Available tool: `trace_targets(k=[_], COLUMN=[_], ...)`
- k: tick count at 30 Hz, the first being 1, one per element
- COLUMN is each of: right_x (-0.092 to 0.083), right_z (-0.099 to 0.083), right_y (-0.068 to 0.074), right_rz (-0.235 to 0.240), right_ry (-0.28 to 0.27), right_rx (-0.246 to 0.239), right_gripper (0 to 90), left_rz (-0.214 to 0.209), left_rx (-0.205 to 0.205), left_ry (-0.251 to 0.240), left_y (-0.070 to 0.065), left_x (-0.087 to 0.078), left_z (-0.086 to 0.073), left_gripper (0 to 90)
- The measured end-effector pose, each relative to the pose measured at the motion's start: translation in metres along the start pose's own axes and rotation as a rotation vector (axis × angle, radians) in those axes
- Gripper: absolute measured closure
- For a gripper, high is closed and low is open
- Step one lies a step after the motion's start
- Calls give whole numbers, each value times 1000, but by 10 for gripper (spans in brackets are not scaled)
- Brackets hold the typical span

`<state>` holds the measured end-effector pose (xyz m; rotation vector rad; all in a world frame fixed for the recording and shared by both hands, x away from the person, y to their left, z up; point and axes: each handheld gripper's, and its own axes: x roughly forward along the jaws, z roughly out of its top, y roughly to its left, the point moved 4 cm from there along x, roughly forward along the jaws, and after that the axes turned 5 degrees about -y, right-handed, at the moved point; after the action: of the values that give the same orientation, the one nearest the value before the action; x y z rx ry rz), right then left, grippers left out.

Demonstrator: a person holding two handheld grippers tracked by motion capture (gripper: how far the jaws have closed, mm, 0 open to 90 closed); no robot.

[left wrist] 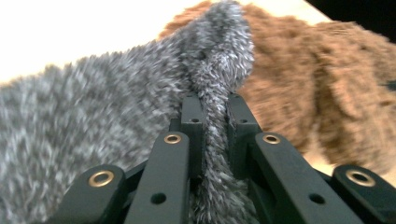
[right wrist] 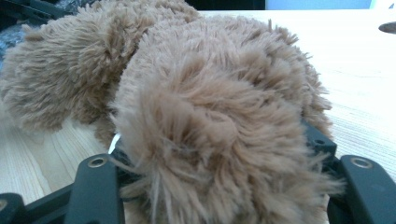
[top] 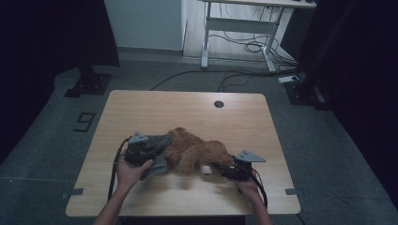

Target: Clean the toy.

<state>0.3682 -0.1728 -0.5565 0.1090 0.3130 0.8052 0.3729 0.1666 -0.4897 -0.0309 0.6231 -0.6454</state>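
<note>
1. Table [top: 141,112]: pale wood top with a round dark hole near its far edge; it stands on a grey floor.
2. Brown plush toy [top: 192,150]: shaggy, lying near the middle of the table, stretched between the two grippers; a small white tag sticks out at its near side.
3. Grey fuzzy cloth [top: 157,157]: mottled grey pile, lying at the left end of the plush toy and touching it; its far edge rises against the brown fur in the left gripper view.
4. Left gripper [left wrist: 215,121]: held in the person's left hand [top: 131,171]; jaws pinched tight on a fold of the grey fuzzy cloth.
5. Right gripper [right wrist: 219,154]: held in the person's right hand [top: 248,187] at the toy's right end; jaws half apart, clasping a thick tuft of the brown plush toy.
</note>
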Motion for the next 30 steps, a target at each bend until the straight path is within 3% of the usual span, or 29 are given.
trace_targets(k=[5, 7, 10, 12, 14, 17, 20, 22, 25, 27, 30], right_x=[0, 0, 0, 0, 0, 0, 0, -1, -1, -1, -1], right_z=[0, 0, 0, 1, 1, 1, 1, 1, 1, 1, 1], right_y=[0, -1, -2, -2, -3, -2, -2, -2, -2, -2, -1], right_rz=[3, 5, 6, 8, 10, 8, 6, 5, 9, 10, 13], right_ry=[-1, -2, -4, -4, -2, 0, 1, 2, 6, 9, 8], right_rx=[5, 10, 20, 23, 22, 23, 15, 11, 6, 8, 4], right_gripper=[368, 367, 367, 367, 366, 366, 365, 364, 363, 362, 356], left_rz=[46, 53, 27, -12, -26, -59, -86, -74, -33, -40, -86], left_rx=[-16, -9, 24, 42, 63, 67, 59, 77, 116, 106, 43], left_ry=[11, 0, -13, -23, -31, -44, -24, 10, 86, 104, 76], left_y=[17, 15, 3, -12, -24, -41, -55, -62, -64, -60, -51], left_x=[-11, -12, -9, -3, 5, 20, 43, 60, 83, 89, 87], left_z=[4, 12, 27, 42, 57, 79, 94, 95, 82, 71, 62], left_gripper=[802, 803, 805, 805, 805, 805, 805, 804, 804, 804, 806])
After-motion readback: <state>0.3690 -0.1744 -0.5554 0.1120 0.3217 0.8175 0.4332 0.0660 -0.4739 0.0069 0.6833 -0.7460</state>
